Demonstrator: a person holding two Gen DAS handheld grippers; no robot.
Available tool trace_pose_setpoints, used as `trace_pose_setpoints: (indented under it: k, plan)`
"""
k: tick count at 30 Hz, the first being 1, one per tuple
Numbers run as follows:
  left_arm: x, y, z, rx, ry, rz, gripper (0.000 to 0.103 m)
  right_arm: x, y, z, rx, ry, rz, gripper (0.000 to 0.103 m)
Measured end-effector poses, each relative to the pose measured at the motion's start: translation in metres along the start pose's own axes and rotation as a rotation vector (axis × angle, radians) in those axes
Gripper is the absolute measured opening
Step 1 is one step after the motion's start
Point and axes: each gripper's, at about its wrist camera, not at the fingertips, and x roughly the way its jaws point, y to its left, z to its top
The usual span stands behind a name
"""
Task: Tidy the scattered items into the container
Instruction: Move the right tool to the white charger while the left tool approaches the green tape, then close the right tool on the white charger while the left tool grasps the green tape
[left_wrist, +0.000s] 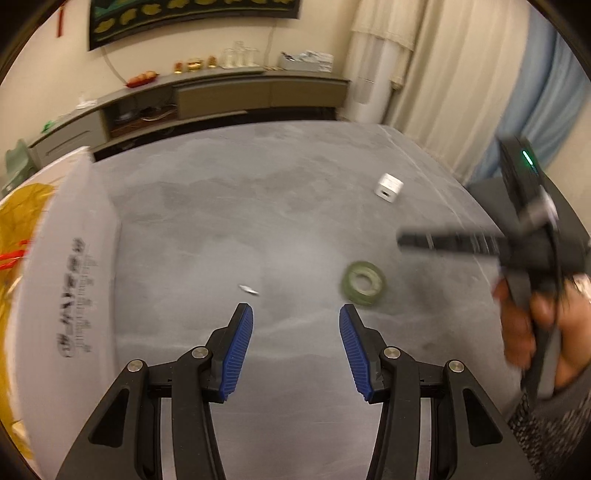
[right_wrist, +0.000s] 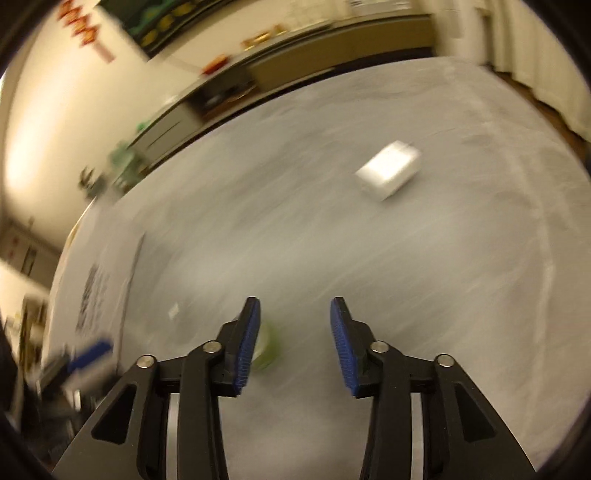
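Step in hand: while both tools hang empty over the grey table, this reads as the approach to a pick, with nothing yet gripped.
Left hand-held gripper: jaws wide apart, holding nothing, low centre of the left wrist view.
Right hand-held gripper: jaws also wide apart and empty; its view is badly blurred.
Green tape roll: flat on the table, just right of and beyond the left tool's right fingertip; in the right wrist view it shows half hidden behind the left finger, lower centre.
White charger block: upper right, well apart from both tools.
Small scrap: just ahead of the left tool.
Container: a white box at the left edge.
Next move: probably centring the right tool over the roll before closing.
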Motion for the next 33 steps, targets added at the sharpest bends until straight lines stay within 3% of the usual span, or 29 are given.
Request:
trace_pose_setpoints:
  k: [3,8,13,19,28,30,32,33]
  plan:
    - [0.007,-0.018,0.000,0.047,0.004,-0.038,0.060,0.000,-0.025,0.024,0.061,-0.036,-0.063,0.050]
    - [0.026,-0.049,0.010,0.142,-0.037,-0.047,0.066,0.010,-0.045,0.049,0.147,-0.044,-0.073,0.053]
    - [0.055,-0.058,0.017,0.151,-0.027,-0.082,0.068,0.024,-0.047,0.064,0.194,-0.062,-0.133,0.056]
    - [0.086,-0.043,0.016,0.088,0.029,-0.062,0.068,0.053,-0.043,0.083,0.151,-0.070,-0.257,0.056]
    - [0.099,-0.051,0.009,0.117,0.019,-0.048,0.074,0.074,-0.030,0.084,0.035,-0.053,-0.289,0.060]
    - [0.099,-0.053,0.008,0.130,0.022,-0.042,0.070,0.074,-0.028,0.081,0.024,-0.054,-0.276,0.057]
    - [0.100,-0.058,0.008,0.153,0.020,-0.029,0.049,0.074,-0.027,0.078,0.010,-0.052,-0.264,0.055]
    - [0.100,-0.058,0.009,0.151,0.026,-0.029,0.049,0.073,-0.027,0.076,0.006,-0.050,-0.258,0.054]
